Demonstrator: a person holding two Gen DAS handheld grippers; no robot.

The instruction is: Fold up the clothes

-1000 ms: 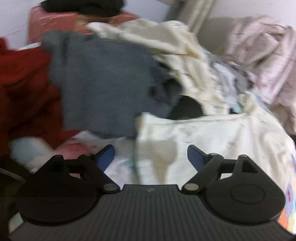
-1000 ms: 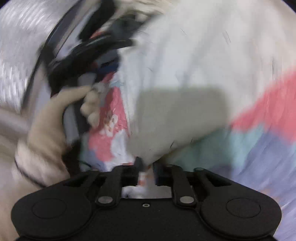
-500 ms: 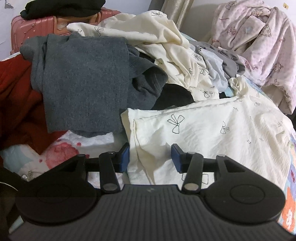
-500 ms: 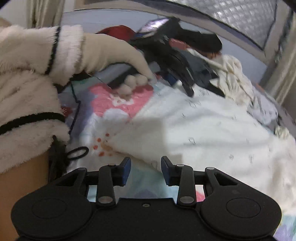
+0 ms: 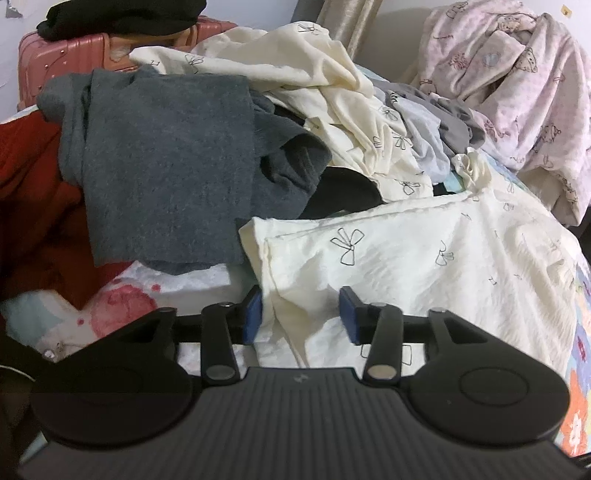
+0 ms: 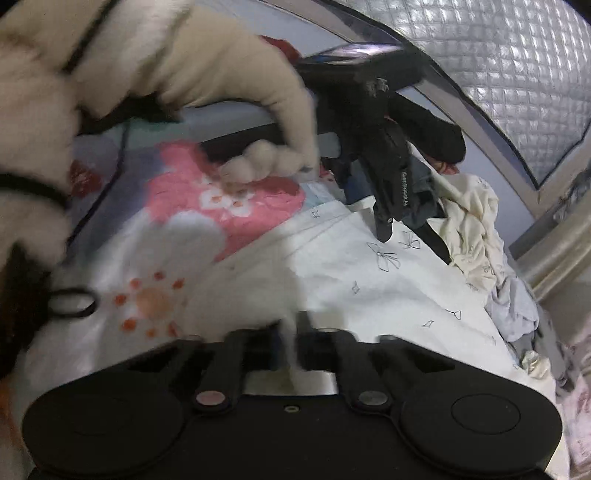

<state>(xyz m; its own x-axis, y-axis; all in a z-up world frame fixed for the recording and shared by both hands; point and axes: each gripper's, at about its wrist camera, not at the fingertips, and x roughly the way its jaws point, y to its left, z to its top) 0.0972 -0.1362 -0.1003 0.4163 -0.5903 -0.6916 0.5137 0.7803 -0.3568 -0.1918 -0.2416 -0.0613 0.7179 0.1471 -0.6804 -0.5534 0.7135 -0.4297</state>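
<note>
The left hand-held gripper (image 5: 301, 314) points down at the bed, its blue pads (image 5: 254, 314) standing partly apart around a bunched corner of the cream bow-print garment (image 5: 424, 258); its jaws have just been opening slightly and do not clearly press the cloth. A gloved hand (image 6: 236, 85) in a fluffy white sleeve (image 6: 33, 122) holds it from above. The right hand-held gripper (image 6: 291, 343) has just closed, its jaws pinched together on a fold of that same garment, which lies spread on the floral bedsheet (image 6: 207, 195). Behind it, a grey sweater (image 5: 166, 162) tops the clothes pile, and a pink suitcase (image 5: 62, 59) carries a black garment (image 5: 122, 14).
</note>
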